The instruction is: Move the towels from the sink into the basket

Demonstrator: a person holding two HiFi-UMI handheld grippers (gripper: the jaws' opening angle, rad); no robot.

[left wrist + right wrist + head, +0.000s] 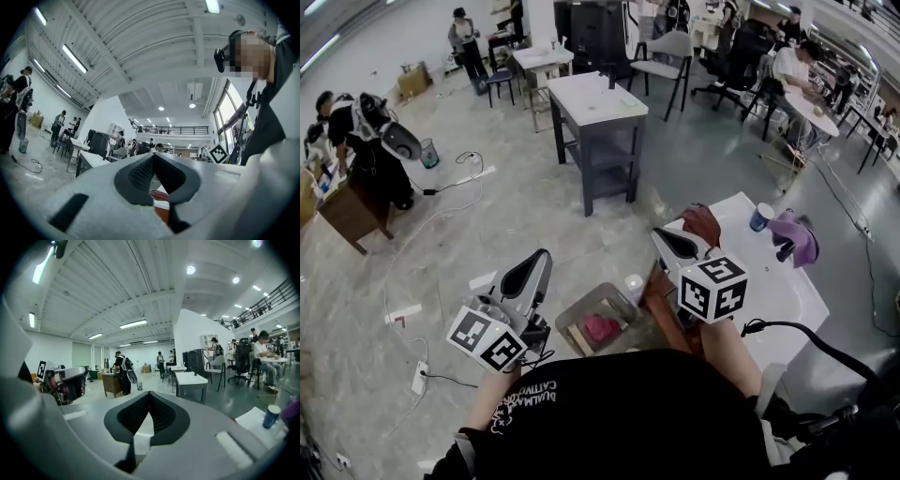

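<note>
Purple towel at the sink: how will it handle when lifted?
The purple towel lies bunched in folds, so probably floppy and light; it should drape from one pinch. The blue cup stands beside it, so a trailing edge might tip it.

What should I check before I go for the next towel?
1. Left tongs empty: ok, shut with nothing between them.
2. Right tongs empty: ok, shut with nothing held.
3. Tongs open for a grasp: not ok, both are shut.
4. Sink cleared of towels: not ok, a purple towel and a dark red towel lie there.
5. Basket ready: ok, it stands on the floor with a pink towel inside.
6. Blue cup clear of the purple towel: cannot tell, they sit close together.
</note>
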